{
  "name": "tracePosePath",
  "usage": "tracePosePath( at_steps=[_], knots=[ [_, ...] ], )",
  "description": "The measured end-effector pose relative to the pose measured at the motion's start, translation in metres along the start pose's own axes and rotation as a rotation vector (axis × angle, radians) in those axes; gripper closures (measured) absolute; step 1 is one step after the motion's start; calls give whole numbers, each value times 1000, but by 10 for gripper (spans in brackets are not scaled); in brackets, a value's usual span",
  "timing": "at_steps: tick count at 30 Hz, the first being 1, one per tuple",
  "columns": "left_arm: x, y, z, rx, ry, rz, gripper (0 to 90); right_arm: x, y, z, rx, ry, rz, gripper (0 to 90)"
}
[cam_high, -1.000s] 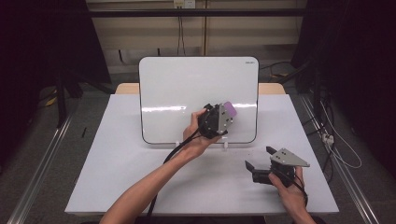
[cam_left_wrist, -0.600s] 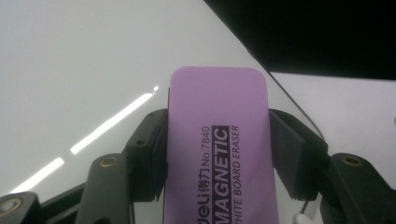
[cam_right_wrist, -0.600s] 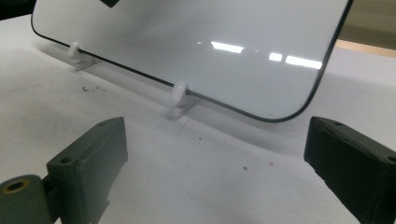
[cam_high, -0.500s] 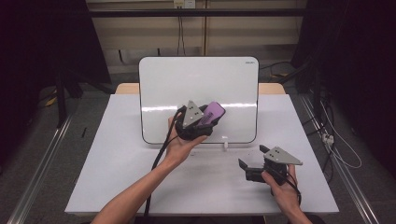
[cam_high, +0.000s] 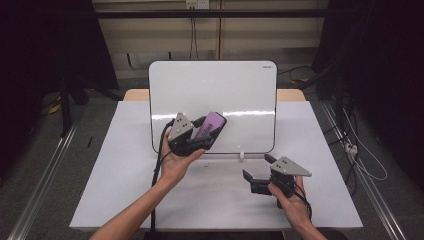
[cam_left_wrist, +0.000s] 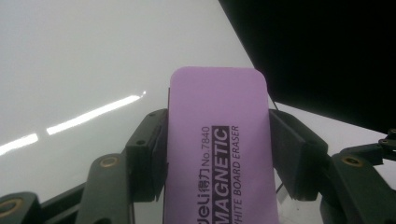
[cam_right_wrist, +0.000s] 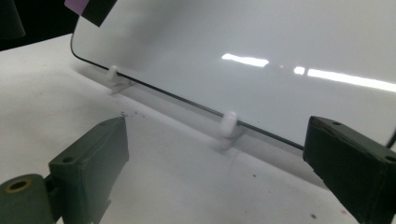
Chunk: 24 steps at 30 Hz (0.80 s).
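Gripping purple eraser, left gripper against whiteboard lower left; right gripper jaws wide, empty, below whiteboard's lower right corner.

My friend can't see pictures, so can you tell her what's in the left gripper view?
A purple eraser, printed "MAGNETIC WHITE BOARD ERASER", is clamped between the left gripper's two black jaws. Behind it is a whiteboard with streaks of reflected light, and darkness at the upper right.
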<state>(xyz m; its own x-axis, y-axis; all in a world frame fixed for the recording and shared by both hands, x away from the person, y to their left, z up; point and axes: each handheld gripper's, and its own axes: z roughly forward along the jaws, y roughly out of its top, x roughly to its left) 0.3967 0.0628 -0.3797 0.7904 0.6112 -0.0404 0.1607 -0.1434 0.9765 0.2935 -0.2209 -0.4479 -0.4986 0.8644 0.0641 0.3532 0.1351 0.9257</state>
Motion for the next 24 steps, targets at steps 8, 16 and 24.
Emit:
tracePosePath(
  at_steps=[8, 16, 24],
  knots=[
    [-6, -5, -18, -26, -5, -45, 413, 18, 10, 12, -32, 61, 3, 67],
    [5, -15, -30, -33, 26, -133, 413, 37, 17, 30, -37, 115, 7, 66],
    [9, -16, -37, -73, 50, -198, 413, 51, 30, 43, -109, 200, 66, 86]
  ],
)
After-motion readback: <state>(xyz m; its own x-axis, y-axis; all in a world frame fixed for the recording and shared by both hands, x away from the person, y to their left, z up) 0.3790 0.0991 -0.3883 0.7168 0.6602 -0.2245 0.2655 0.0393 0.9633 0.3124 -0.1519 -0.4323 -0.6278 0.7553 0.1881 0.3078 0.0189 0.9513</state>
